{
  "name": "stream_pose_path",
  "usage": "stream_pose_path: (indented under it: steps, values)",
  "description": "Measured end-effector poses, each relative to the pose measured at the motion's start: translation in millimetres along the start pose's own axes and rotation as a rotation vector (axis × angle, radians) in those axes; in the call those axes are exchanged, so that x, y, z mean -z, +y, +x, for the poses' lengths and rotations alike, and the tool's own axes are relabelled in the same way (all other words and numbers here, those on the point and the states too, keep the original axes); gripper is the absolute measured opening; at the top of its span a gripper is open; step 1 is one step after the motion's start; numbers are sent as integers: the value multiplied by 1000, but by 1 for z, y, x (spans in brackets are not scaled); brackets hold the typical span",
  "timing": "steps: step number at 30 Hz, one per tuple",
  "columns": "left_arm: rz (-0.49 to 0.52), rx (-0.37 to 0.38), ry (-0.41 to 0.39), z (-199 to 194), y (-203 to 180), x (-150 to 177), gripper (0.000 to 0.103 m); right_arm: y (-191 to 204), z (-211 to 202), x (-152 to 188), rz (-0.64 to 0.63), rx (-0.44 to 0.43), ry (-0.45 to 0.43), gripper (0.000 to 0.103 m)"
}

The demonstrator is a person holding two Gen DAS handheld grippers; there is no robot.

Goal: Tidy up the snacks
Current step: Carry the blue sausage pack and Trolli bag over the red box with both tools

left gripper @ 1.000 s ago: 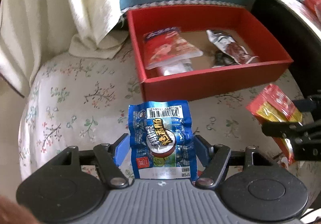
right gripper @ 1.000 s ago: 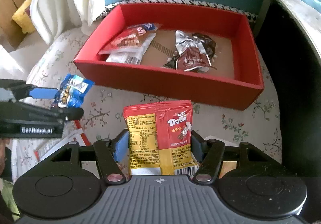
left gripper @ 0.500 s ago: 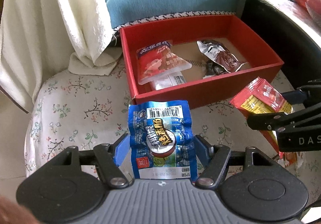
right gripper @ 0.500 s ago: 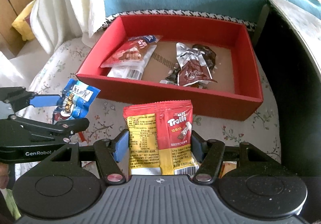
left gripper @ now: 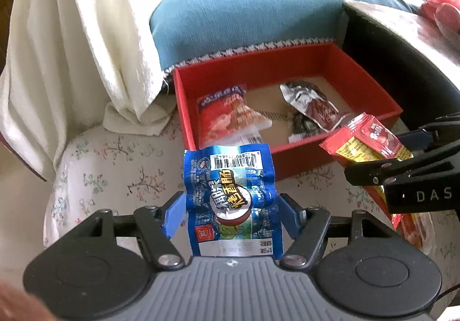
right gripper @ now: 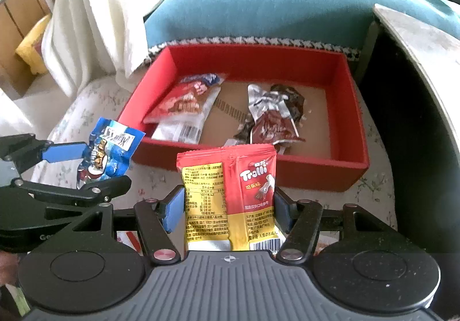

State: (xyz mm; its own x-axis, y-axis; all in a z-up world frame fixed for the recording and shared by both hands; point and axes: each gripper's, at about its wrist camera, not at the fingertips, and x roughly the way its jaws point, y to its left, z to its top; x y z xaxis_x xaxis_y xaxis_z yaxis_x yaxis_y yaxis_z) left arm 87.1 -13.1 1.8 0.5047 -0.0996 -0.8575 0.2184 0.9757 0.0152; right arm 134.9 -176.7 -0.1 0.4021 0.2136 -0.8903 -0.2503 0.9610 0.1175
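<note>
My left gripper (left gripper: 231, 213) is shut on a blue snack packet (left gripper: 230, 191), held upright above the floral cushion, just short of the red box (left gripper: 302, 157). My right gripper (right gripper: 228, 207) is shut on a red and yellow Trolli packet (right gripper: 230, 194), also in front of the red box (right gripper: 316, 174). Each gripper appears in the other's view: the right one with the Trolli packet (left gripper: 371, 139) at the right, the left one with the blue packet (right gripper: 107, 154) at the left. Inside the box lie a red packet (right gripper: 184, 99) and a silver-brown wrapper (right gripper: 270, 116).
The box sits on a floral cushion (left gripper: 120, 174). A white blanket (left gripper: 80, 27) hangs at the left and a teal cushion (left gripper: 253, 10) lies behind the box. A dark table (right gripper: 417, 85) stands close against the box's right side.
The left gripper has risen and tilted up with the blue packet, so the box looks farther away. The right gripper has stayed nearly in place with the Trolli packet.
</note>
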Motion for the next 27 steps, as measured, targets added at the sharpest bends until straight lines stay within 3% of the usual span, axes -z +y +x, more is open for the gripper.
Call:
stream_pose_path:
  steps: [27]
  values:
    - [-11,-27,-76,1,-4,-27,61,-10,-9,-26,69,2,-86,70]
